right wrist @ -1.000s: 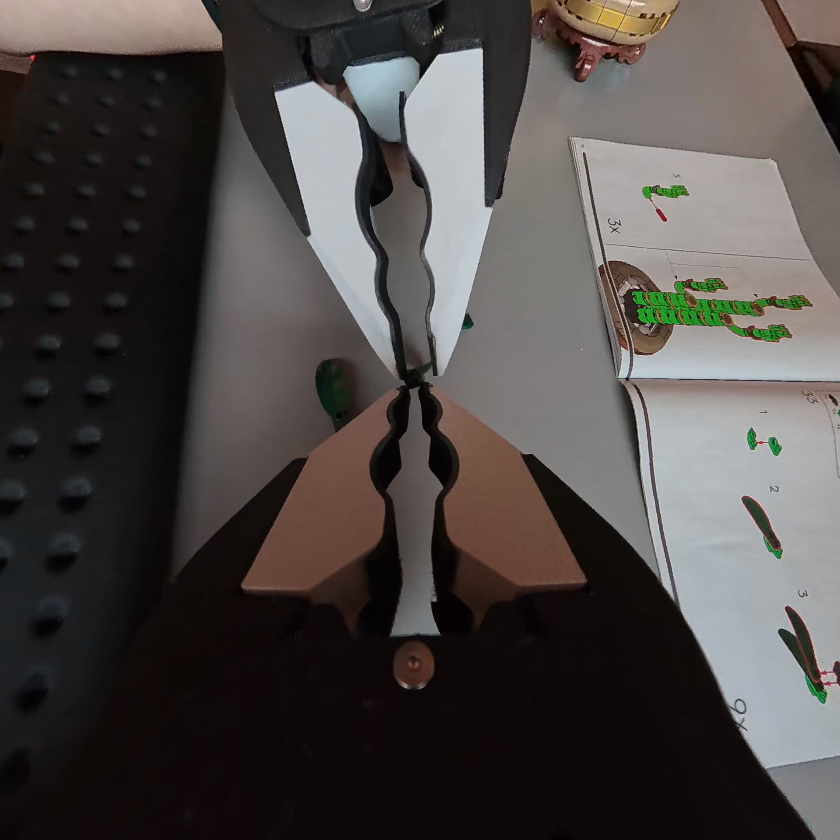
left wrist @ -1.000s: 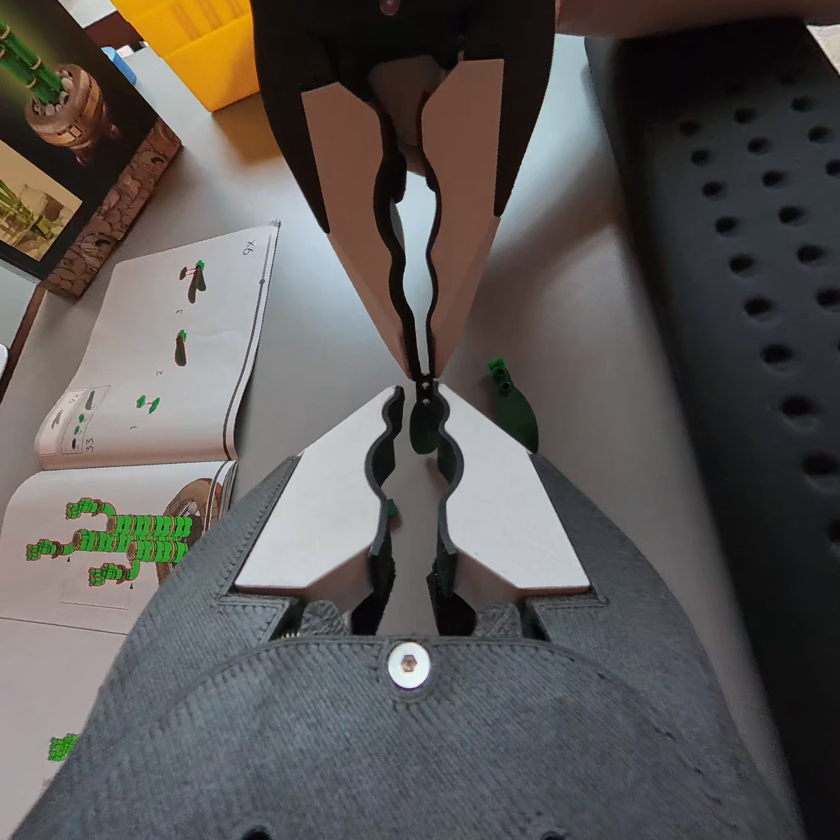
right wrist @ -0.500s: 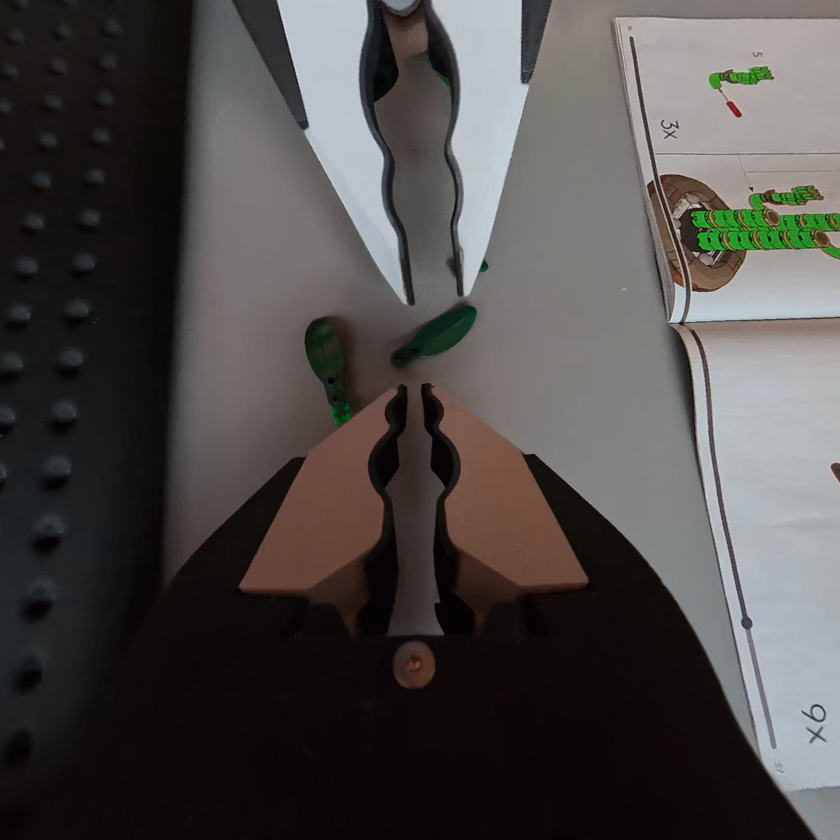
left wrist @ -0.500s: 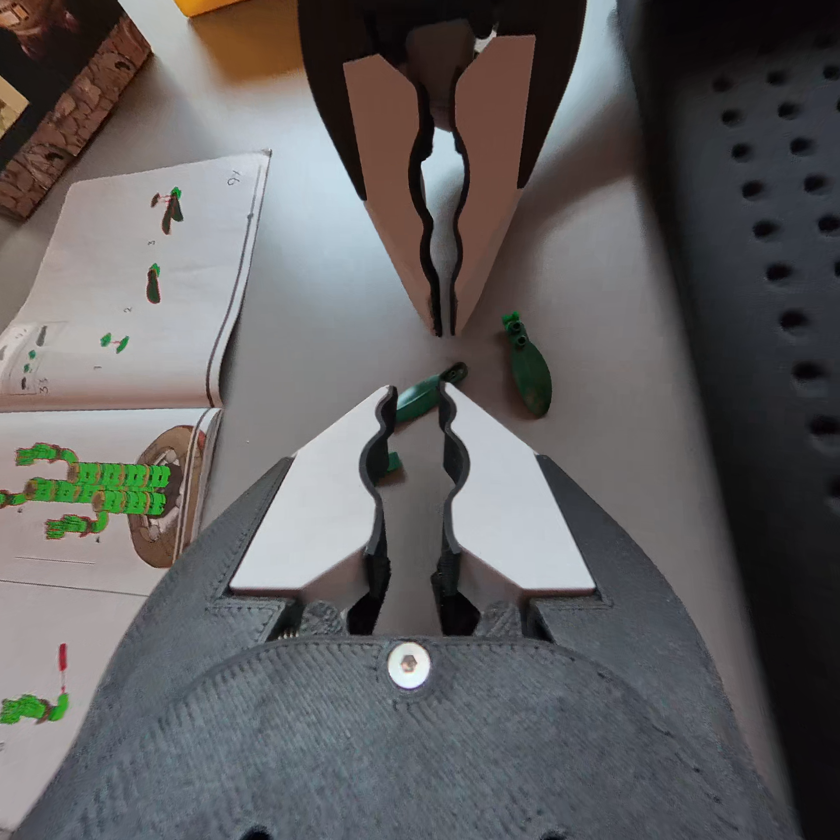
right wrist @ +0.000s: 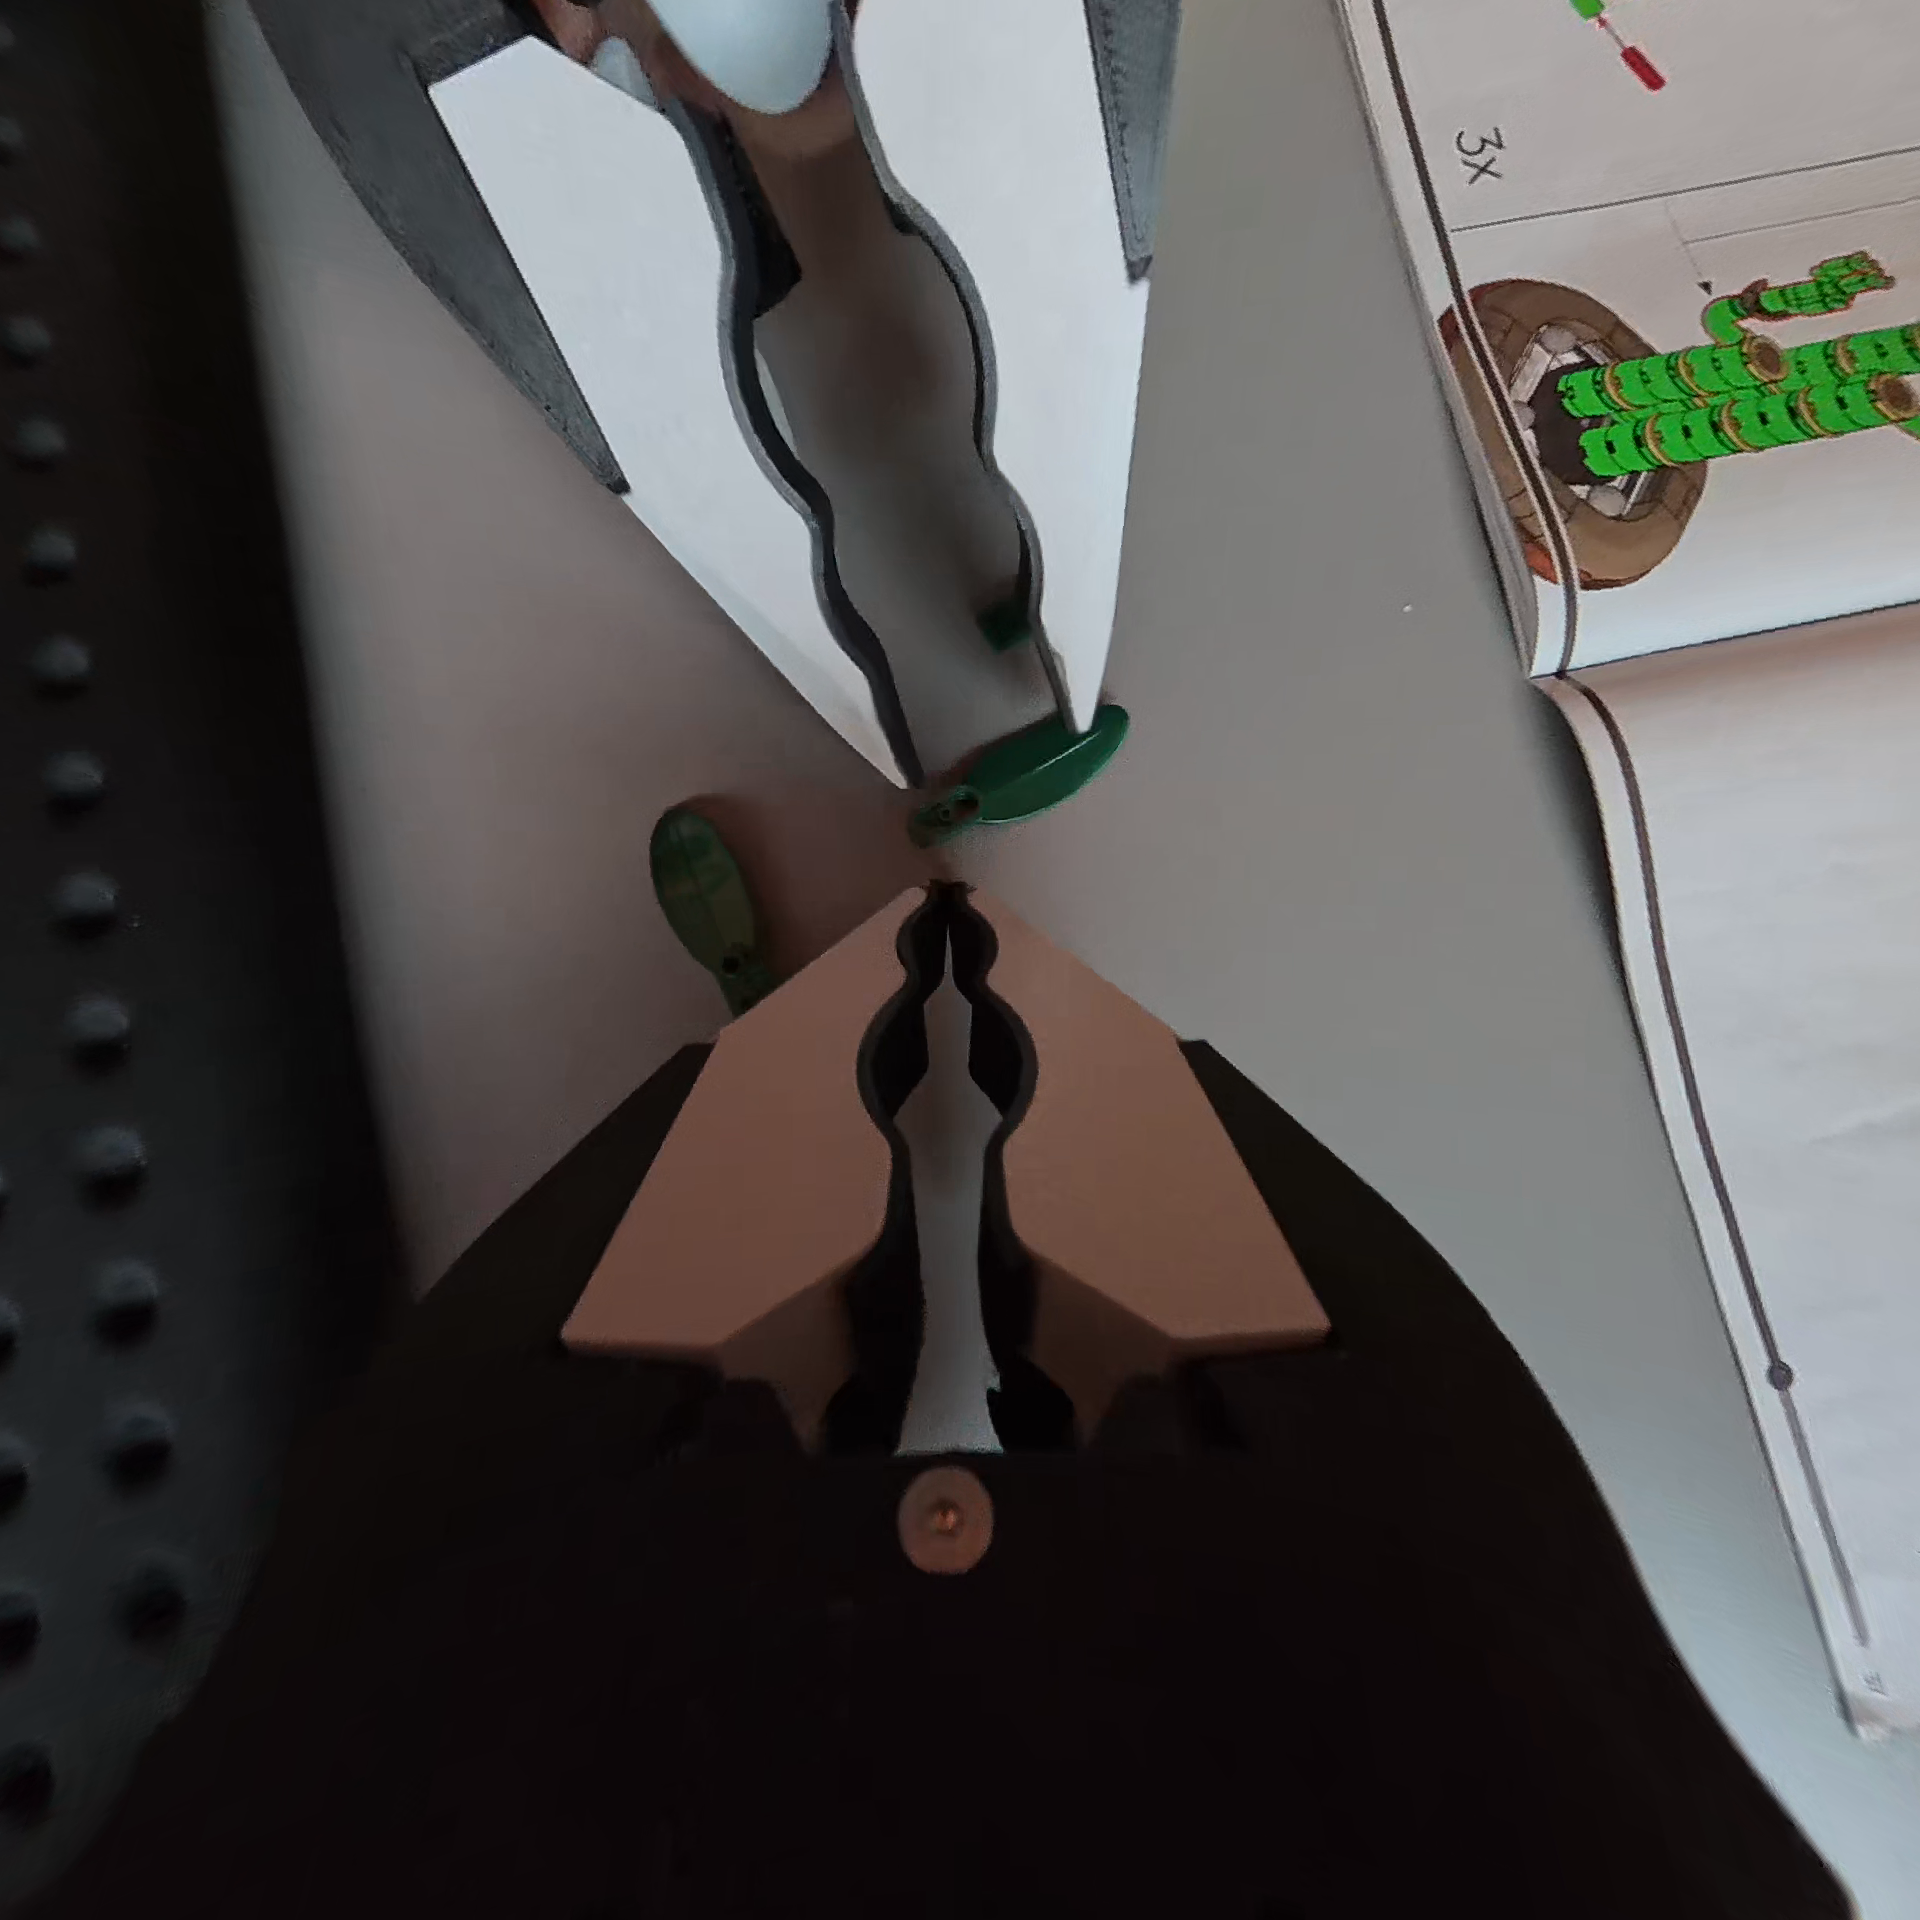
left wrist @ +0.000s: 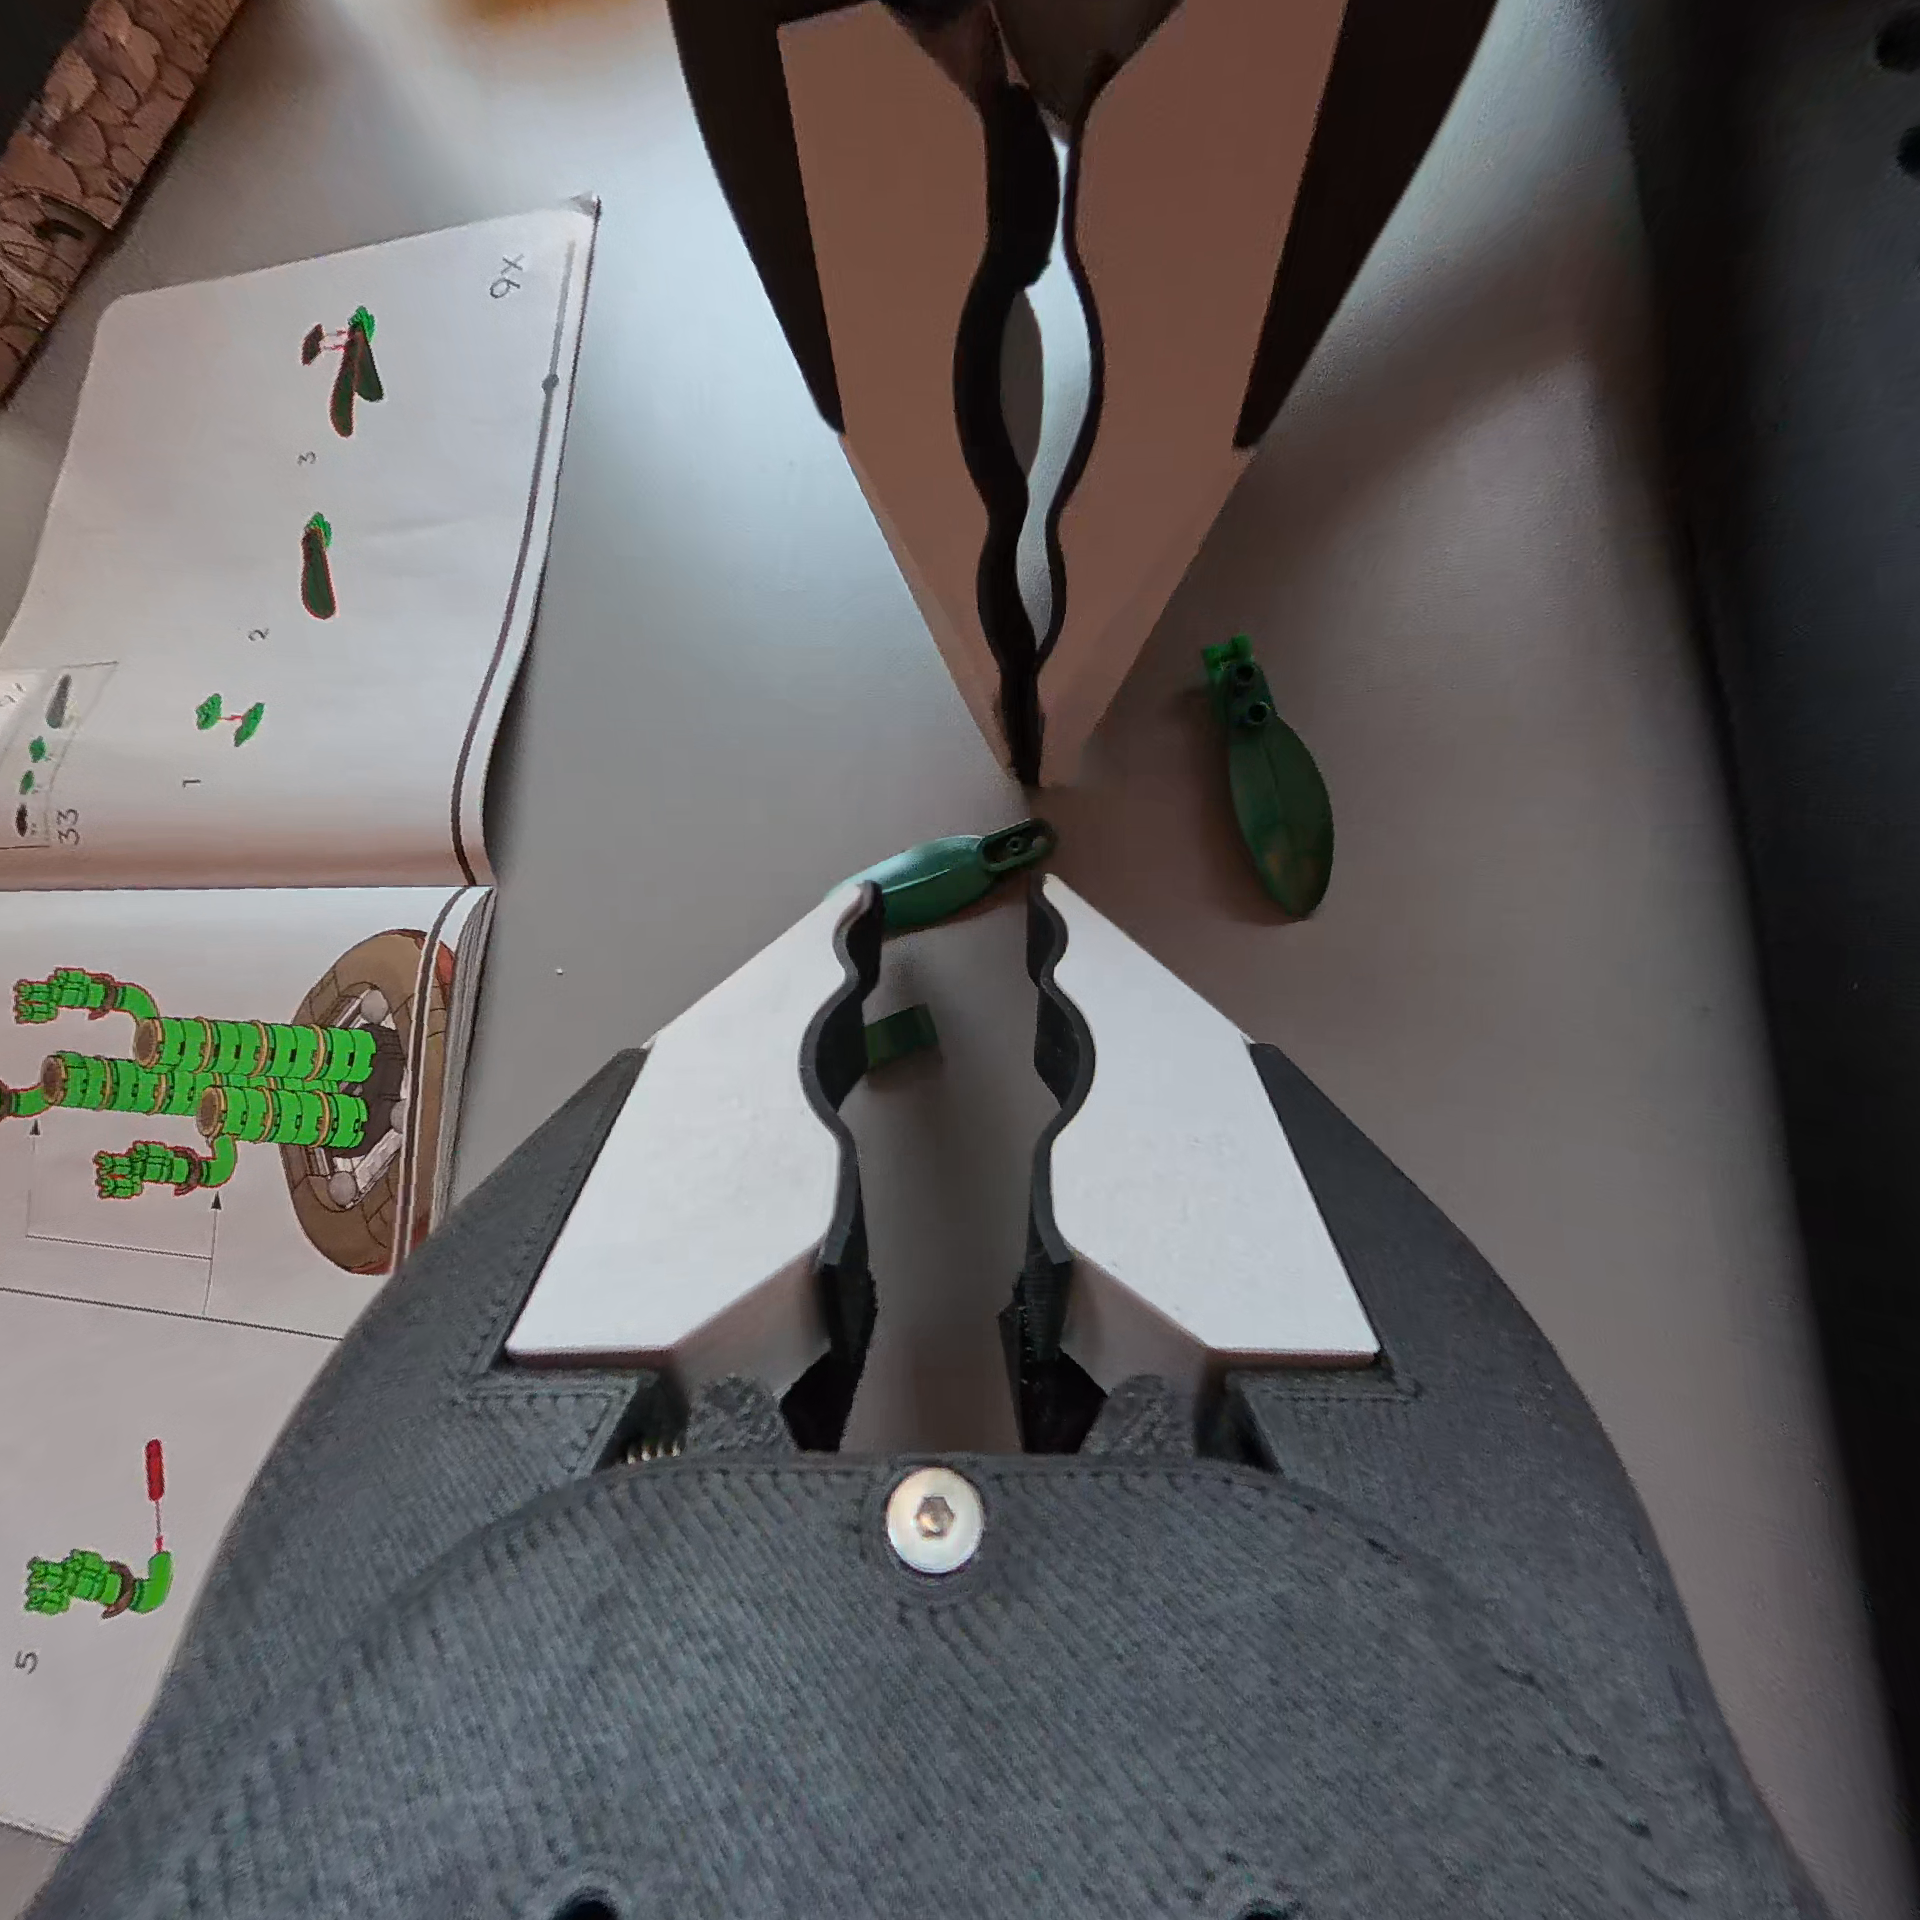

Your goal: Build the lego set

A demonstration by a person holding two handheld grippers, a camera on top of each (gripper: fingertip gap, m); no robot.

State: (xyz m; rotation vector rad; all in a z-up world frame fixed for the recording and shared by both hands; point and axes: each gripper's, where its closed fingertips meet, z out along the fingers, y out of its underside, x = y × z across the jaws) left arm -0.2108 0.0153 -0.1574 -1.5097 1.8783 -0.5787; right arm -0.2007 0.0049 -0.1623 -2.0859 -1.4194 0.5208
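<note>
A dark green leaf piece (left wrist: 935, 868) lies flat on the grey table, just past the tips of my left gripper (left wrist: 951, 899), which is open and empty. One white finger (left wrist: 727, 1122) hides the leaf's broad end. My right gripper (right wrist: 940, 896) has brown fingers, is shut and empty, and its tip is a little short of the leaf's stem (right wrist: 1023, 779). The two grippers face each other tip to tip. A second, lighter green leaf (left wrist: 1273, 800) lies beside them, also in the right wrist view (right wrist: 707, 883). A small green piece (left wrist: 894, 1039) lies between my left fingers.
An open instruction booklet (left wrist: 291, 623) lies to one side, also in the right wrist view (right wrist: 1714, 831). A black perforated mat (left wrist: 1818, 727) borders the other side (right wrist: 104, 831). A brown patterned box edge (left wrist: 62, 156) sits at the far corner. The grippers are tip to tip, or close to it.
A second ago both grippers met on the dark leaf above the table. It now lies on the table. My left gripper opened wider, my right closed fully, and both lowered toward the leaf.
</note>
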